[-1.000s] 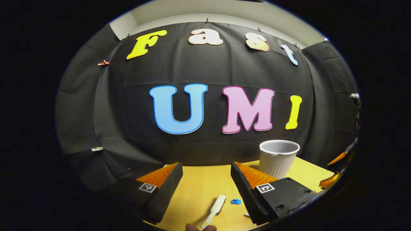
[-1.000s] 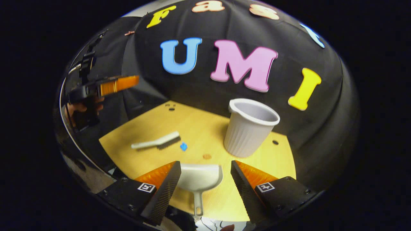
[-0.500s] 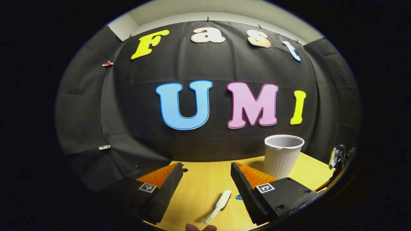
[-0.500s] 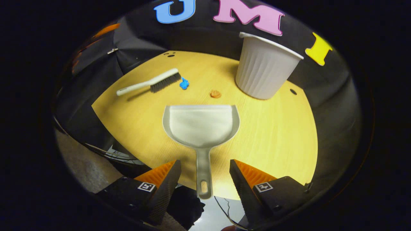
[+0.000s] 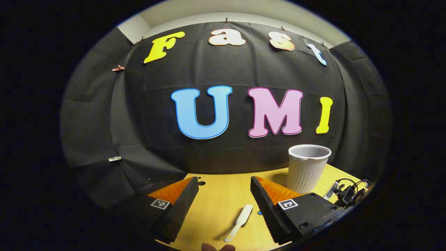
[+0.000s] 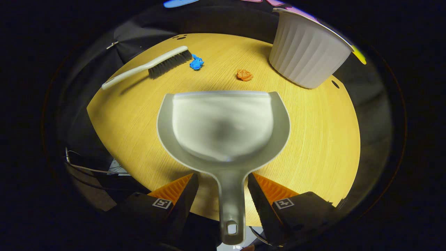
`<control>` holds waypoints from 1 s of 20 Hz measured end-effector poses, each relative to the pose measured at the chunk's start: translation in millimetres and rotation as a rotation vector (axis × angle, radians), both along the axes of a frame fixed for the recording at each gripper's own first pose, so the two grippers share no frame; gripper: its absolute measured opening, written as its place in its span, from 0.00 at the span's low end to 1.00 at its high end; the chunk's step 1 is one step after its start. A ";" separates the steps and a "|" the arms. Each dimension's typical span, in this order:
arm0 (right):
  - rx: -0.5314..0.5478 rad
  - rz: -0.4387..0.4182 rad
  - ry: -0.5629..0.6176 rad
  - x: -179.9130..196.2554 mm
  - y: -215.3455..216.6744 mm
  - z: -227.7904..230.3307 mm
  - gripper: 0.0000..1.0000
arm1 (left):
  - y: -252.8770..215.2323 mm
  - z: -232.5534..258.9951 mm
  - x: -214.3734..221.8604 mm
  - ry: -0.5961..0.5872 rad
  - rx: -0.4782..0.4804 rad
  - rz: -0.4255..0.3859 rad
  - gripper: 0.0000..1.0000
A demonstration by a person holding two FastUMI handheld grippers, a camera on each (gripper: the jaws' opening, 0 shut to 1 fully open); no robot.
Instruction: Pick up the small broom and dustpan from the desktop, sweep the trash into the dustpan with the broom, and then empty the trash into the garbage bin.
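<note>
In the right gripper view a grey dustpan lies flat on the yellow table, its handle pointing back at me. My right gripper is open and straddles that handle, with a gap on each side. Farther off lie the white broom, a blue scrap at its bristles and an orange scrap. The white ribbed bin stands at the far right. My left gripper hangs open above the table, and the broom lies below, between its fingers.
The bin stands upright right of the left gripper, on the table. A device with cables sits at the table's right edge. Cables hang below the table's near left edge. Small holes mark the tabletop.
My right gripper has dropped and moved forward onto the dustpan, whose handle now lies between its fingers. The left gripper has hardly moved, drifting a little leftward.
</note>
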State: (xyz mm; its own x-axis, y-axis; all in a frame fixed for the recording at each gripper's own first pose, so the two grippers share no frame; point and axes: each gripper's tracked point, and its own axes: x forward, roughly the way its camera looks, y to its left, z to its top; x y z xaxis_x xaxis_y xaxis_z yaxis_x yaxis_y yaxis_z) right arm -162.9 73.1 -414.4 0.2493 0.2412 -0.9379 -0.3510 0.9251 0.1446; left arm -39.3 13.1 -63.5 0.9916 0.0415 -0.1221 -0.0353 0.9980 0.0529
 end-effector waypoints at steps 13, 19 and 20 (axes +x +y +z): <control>0.002 -0.066 0.070 10.7 2.5 -11.4 0.36 | 27.1 -25.6 14.6 0.036 -0.045 0.006 0.96; 0.026 -0.033 -0.016 22.5 -8.2 12.4 0.40 | 21.4 -61.1 25.7 0.141 -0.091 -0.021 0.96; 0.040 -0.043 -0.021 24.6 -9.9 17.2 0.36 | 19.0 -69.9 27.3 0.169 -0.101 -0.027 0.96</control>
